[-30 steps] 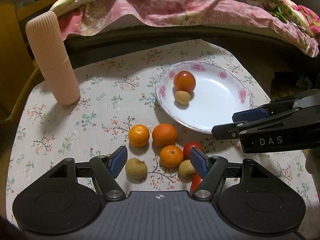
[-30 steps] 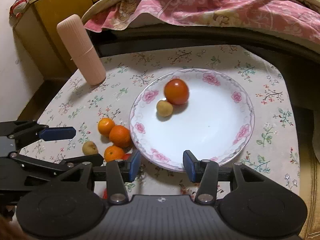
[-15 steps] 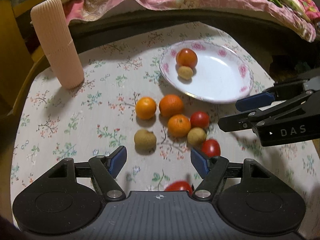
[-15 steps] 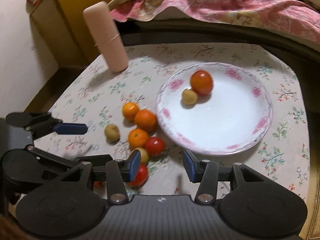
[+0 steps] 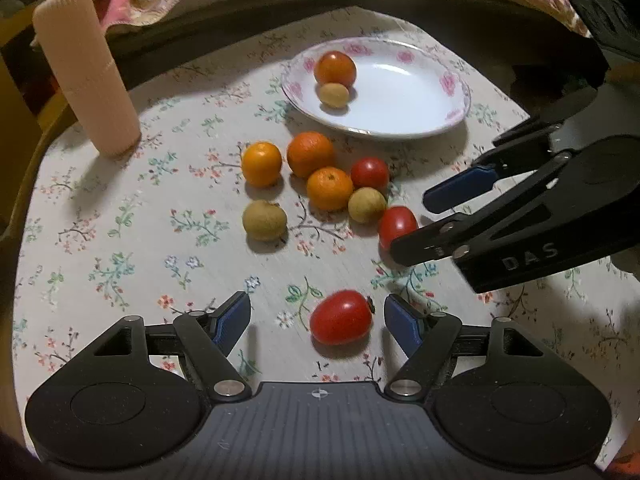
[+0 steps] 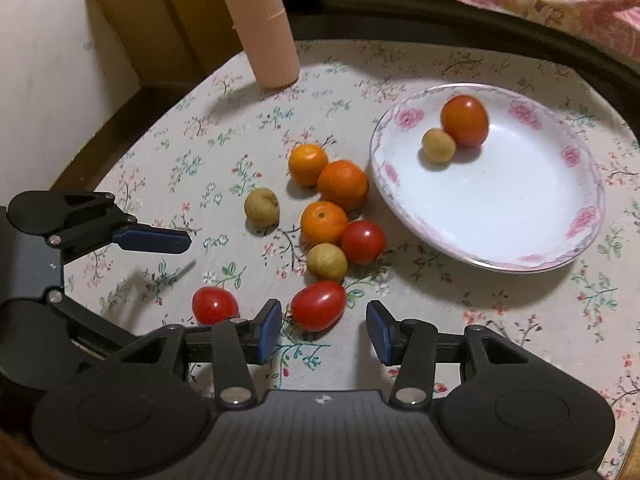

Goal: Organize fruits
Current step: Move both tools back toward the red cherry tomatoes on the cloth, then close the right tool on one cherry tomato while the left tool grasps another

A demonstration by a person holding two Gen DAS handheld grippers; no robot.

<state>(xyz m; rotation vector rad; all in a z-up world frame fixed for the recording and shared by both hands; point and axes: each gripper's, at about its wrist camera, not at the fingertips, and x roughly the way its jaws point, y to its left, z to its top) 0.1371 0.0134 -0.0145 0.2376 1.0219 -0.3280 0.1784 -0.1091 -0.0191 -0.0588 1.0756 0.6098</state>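
1. Your left gripper [image 5: 316, 318] stands with its jaws spread and grips nothing. An oval cherry tomato [image 5: 341, 317] lies on the cloth between its blue pads [image 5: 231, 317], nearer the 3 o'clock pad and touching neither.

2. Your right gripper [image 6: 323, 326] is likewise spread and empty. A second cherry tomato [image 6: 318, 306] lies just ahead of its gap, close to the 9 o'clock pad.

3. Beyond that, toward 12 o'clock in the right wrist view, the loose cluster sits on the floral tablecloth [image 6: 480, 320]: three mandarins [image 6: 324, 223], a round tomato [image 6: 363, 241] and two tan longan-like fruits [image 6: 327, 261], several touching.

4. The plate [image 6: 582, 224] lies at 1 o'clock, already holding a large tomato [image 6: 465, 121] and a small tan fruit [image 6: 439, 145] in contact.

5. A ribbed pink cylinder [image 6: 256, 20] stands at 11 o'clock, well apart.

6. Handling judgement: the cherry tomatoes appear light, smooth-skinned and soft. They will likely roll or squirt out if pinched off-centre. Close across the short axis at mid-body, with gentle pressure only.
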